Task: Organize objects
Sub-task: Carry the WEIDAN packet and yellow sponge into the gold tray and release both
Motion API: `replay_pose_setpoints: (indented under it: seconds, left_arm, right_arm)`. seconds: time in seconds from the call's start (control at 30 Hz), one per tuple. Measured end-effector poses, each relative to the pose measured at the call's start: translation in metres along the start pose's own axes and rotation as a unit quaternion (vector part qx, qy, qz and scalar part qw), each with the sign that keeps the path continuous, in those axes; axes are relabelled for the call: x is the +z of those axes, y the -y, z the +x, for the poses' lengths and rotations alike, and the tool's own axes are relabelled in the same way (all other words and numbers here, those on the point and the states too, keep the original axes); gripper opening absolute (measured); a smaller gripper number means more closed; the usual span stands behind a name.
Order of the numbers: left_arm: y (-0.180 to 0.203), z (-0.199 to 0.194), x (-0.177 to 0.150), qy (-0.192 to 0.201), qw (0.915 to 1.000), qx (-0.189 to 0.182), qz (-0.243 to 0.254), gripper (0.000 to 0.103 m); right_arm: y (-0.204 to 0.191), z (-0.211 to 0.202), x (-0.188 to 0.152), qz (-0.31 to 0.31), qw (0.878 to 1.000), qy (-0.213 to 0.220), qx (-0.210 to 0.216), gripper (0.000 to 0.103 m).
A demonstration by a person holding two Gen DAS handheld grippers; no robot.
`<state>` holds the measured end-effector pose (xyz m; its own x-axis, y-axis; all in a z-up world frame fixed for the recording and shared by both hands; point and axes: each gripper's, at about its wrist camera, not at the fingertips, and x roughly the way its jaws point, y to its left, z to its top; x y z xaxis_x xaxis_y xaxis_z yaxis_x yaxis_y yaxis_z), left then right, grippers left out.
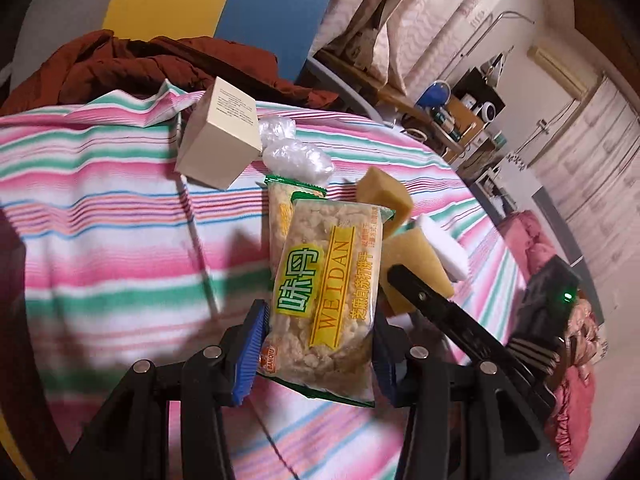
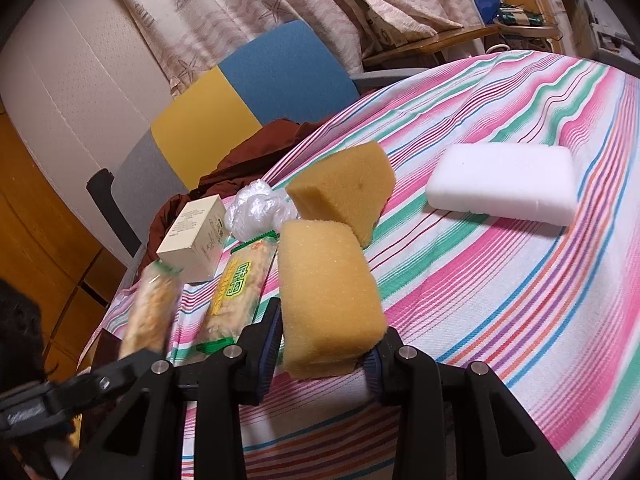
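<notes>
While both grippers grip their loads above the striped cloth, the scene reads as follows.

Left gripper (image 1: 316, 356): blue pads pinch the lower sides of a snack packet (image 1: 326, 292); the packet stands up between the fingers, label facing the left wrist camera.
Snack packet, other view: seen from the right wrist camera it appears blurred at the left (image 2: 150, 312), lifted off the cloth.
Second snack packet (image 2: 236, 292): lies flat on the cloth, just right of the held one; in the left wrist view only its green-edged top shows behind the held packet.
Right gripper (image 2: 320, 350): pads press in on the near end of a yellow sponge (image 2: 328, 292), which juts forward from between the fingers.
Second yellow sponge (image 2: 344, 188): rests on the cloth just behind the held sponge; whether the two touch cannot be told.
White sponge (image 2: 504, 184): lies alone on the cloth, well apart to the right.
Cream box (image 1: 220, 140): sits tilted near the far edge of the cloth.
Crumpled clear plastic (image 1: 296, 156): beside the box, between it and the packets.
Striped cloth (image 1: 100, 200): pink, green and white, covers the table.
Brown garment (image 1: 160, 64): heaped at the far edge, before a chair (image 2: 260, 80) with blue and yellow panels.
</notes>
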<state>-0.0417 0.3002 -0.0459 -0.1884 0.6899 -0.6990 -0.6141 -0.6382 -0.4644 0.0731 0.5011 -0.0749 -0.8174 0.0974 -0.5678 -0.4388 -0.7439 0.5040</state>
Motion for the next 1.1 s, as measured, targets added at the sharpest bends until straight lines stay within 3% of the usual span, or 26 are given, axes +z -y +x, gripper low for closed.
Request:
replay_pose_setpoints:
  seconds: [0.23, 0.47, 0.87, 1.1]
  left_arm:
    - [-0.013, -0.030, -0.016, 0.017, 0.9988, -0.030, -0.035, 0.048]
    - [-0.028, -0.069, -0.031, 0.047, 0.9968, -0.037, -0.052, 0.048]
    - [-0.073, -0.135, -0.061, 0.098, 0.9922, 0.015, -0.075, 0.048]
    - [-0.100, -0.161, -0.084, 0.111, 0.9884, 0.057, -0.088, 0.048]
  right_arm:
    - [0.005, -0.018, -0.010, 0.033, 0.999, 0.004, -0.002, 0.036]
    - [-0.032, -0.038, -0.029, -0.029, 0.999, -0.015, 0.007, 0.036]
    - [-0.125, -0.049, -0.061, -0.094, 0.990, -0.059, 0.085, 0.036]
    - [-0.187, -0.057, -0.086, -0.151, 0.975, -0.086, 0.136, 0.036]
